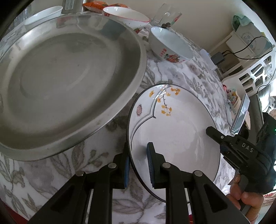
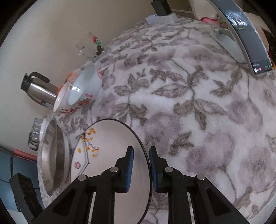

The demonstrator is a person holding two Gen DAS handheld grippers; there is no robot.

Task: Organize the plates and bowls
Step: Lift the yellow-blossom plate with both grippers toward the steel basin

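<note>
A white plate (image 1: 174,131) with yellow leaves and a dark rim lies on the flowered cloth; it also shows in the right wrist view (image 2: 112,146). My left gripper (image 1: 138,165) straddles its near left rim, jaws open around the edge. My right gripper (image 2: 141,168) straddles the opposite rim, jaws open around it; it shows in the left wrist view (image 1: 217,136). A large steel basin (image 1: 65,82) stands left of the plate. Two white bowls with red print (image 1: 170,44) (image 1: 127,16) stand behind, nested-looking in the right wrist view (image 2: 81,89).
A third white bowl (image 1: 43,13) stands far left. A glass (image 2: 88,44), a steel thermos (image 2: 39,87) and a phone on a stand (image 2: 245,34) ring the table (image 2: 198,103). A white power bank (image 2: 160,19) lies at the far edge.
</note>
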